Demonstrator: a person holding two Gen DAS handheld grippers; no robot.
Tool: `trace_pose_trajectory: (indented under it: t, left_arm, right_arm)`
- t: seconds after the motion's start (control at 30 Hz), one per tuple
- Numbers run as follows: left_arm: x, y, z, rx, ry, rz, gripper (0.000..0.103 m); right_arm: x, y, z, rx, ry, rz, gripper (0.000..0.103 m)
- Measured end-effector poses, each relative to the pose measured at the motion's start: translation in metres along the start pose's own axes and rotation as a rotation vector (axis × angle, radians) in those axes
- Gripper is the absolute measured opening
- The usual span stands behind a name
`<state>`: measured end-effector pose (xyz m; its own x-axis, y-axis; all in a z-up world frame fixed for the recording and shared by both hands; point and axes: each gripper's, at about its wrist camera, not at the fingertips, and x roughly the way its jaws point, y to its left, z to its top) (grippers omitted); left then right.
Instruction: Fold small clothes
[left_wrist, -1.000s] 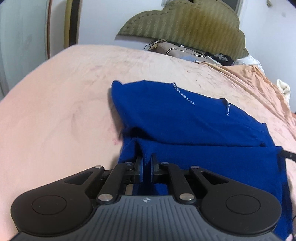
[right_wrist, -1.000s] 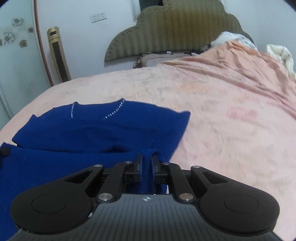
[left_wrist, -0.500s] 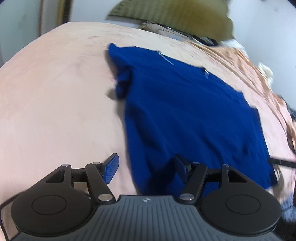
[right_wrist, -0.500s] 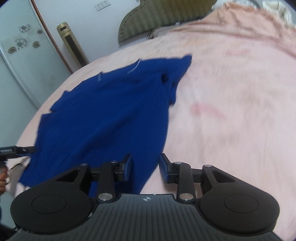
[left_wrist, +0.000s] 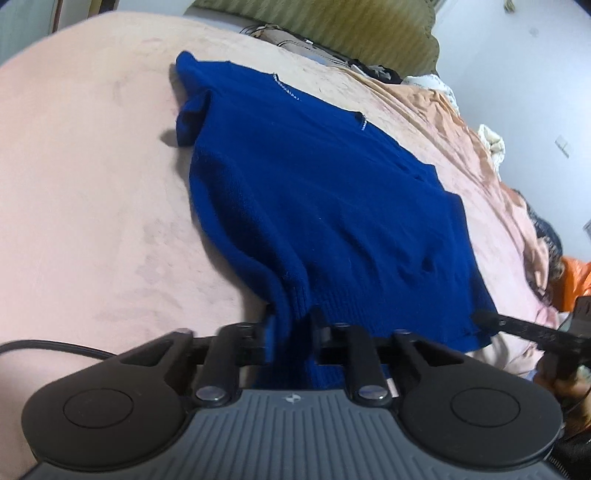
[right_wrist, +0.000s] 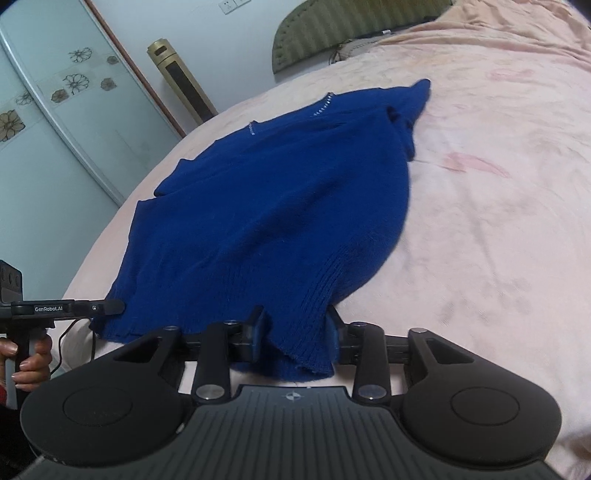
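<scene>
A: Blue knit sweater (left_wrist: 325, 199) lies flat on the pink bed (left_wrist: 92, 192). Left gripper (left_wrist: 291, 339) has just been closing, hem pinched.
B: Right gripper (right_wrist: 295, 332) likewise closing, hem between. Advise lifting both corners evenly, keeping the hem taut.

A blue sweater (right_wrist: 273, 192) lies spread on a pink bed (right_wrist: 498, 206). The right gripper (right_wrist: 295, 332) has just been closing, with the ribbed hem bunched between its jaws. At the left edge, the left gripper (right_wrist: 110, 306) pinches the hem's other corner.
</scene>
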<state>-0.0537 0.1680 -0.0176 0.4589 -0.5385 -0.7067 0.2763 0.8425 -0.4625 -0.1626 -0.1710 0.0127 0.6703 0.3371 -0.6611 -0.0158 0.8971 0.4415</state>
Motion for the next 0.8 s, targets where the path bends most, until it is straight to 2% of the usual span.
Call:
trace_pose_trajectory:
  t: [0.03, 0.07, 0.23, 0.4, 0.57, 0.7, 0.8]
  left_arm:
    - [0.001, -0.001, -0.001, -0.008, -0.009, 0.004, 0.013]
    - [-0.001, -0.004, -0.002, -0.005, -0.021, 0.012, 0.012]
    - [-0.028, -0.015, 0.0, 0.034, -0.097, -0.001, 0.012]
    - [-0.071, -0.025, 0.005, 0.062, -0.179, -0.039, 0.012]
    - [-0.119, -0.036, -0.004, 0.104, -0.25, -0.092, 0.012]
    - [-0.14, -0.046, -0.013, 0.16, -0.276, -0.099, 0.011]
    - [-0.134, -0.046, -0.01, 0.167, -0.264, -0.085, 0.012]
  right_arm:
    - [0.002, 0.002, 0.001, -0.01, -0.003, -0.004, 0.017]
    - [0.004, 0.004, 0.001, -0.013, -0.007, -0.012, 0.013]
    - [-0.009, 0.01, 0.005, -0.02, -0.042, -0.006, 0.012]
    - [-0.05, 0.018, 0.017, -0.067, -0.111, 0.073, 0.012]
    - [-0.098, 0.03, 0.021, -0.142, -0.17, 0.168, 0.012]
    - [-0.131, 0.038, 0.019, -0.184, -0.183, 0.223, 0.012]
    - [-0.136, 0.039, 0.017, -0.196, -0.167, 0.226, 0.012]
